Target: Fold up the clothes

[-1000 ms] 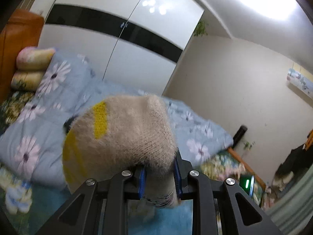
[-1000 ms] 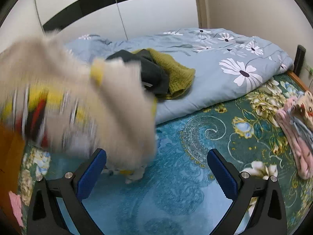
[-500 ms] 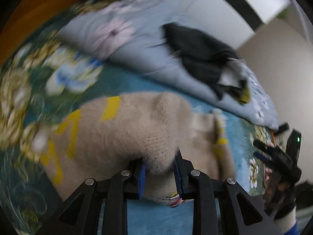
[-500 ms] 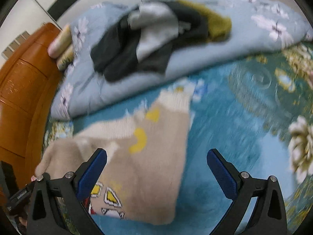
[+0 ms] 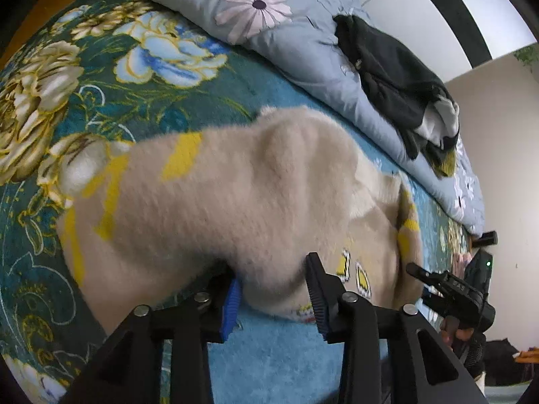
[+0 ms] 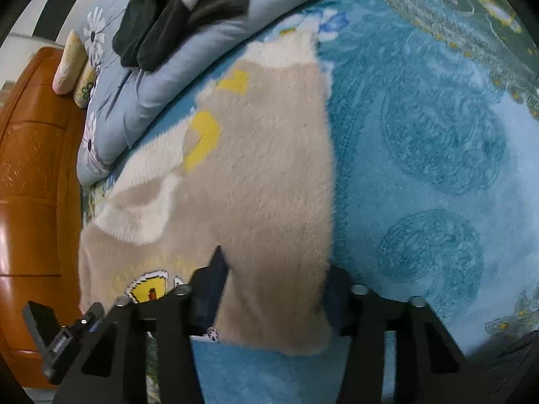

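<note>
Fuzzy beige knit sweater with yellow patches (image 5: 269,195) on teal floral bedspread (image 6: 438,155) | left gripper (image 5: 273,294) fingers pinch its fold | right gripper (image 6: 271,298) fingers clamp its edge | no legible writing | dark clothes pile (image 6: 188,3) beyond sweater

To your right of the beige sweater (image 6: 269,175), the blue patterned bedspread (image 6: 421,168) lies bare and flat, so a tool can travel there freely. Along the far edge, the rolled grey floral duvet (image 5: 296,43) forms a raised ridge just beside the sweater's far end, with a heap of dark clothes (image 5: 394,77) on top. On your left the wooden headboard (image 6: 37,168) walls off that side. The sweater itself fills the space between both tools' fingers.
</note>
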A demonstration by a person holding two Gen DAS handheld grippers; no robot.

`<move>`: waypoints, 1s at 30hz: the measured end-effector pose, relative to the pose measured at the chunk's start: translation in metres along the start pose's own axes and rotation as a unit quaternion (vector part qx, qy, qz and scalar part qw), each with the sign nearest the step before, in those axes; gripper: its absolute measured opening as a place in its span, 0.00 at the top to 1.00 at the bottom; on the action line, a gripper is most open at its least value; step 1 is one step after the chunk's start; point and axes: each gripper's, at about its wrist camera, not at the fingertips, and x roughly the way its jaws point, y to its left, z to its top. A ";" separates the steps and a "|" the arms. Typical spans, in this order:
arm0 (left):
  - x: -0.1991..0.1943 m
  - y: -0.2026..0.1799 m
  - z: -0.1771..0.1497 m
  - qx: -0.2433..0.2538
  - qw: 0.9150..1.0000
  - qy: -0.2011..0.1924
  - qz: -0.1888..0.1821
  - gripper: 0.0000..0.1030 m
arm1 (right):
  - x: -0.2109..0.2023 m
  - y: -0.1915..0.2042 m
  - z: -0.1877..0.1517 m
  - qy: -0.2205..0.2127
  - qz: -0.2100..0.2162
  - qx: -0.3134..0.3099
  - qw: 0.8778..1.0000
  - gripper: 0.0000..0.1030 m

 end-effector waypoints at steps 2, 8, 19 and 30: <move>-0.004 -0.004 -0.006 0.007 1.000 0.004 0.000 0.58 | -0.007 0.003 -0.001 -0.014 -0.002 -0.009 1.000 0.69; -0.024 -0.017 -0.021 0.019 1.000 0.003 -0.021 0.54 | -0.065 -0.022 0.008 -0.105 0.015 0.035 0.994 0.84; -0.032 -0.064 -0.031 0.074 0.997 -0.027 -0.016 0.49 | -0.174 -0.114 0.004 -0.225 0.009 0.101 0.969 0.86; 0.043 -0.103 -0.009 0.114 0.993 0.009 0.016 0.45 | -0.179 -0.210 0.004 -0.149 -0.037 0.183 0.971 0.83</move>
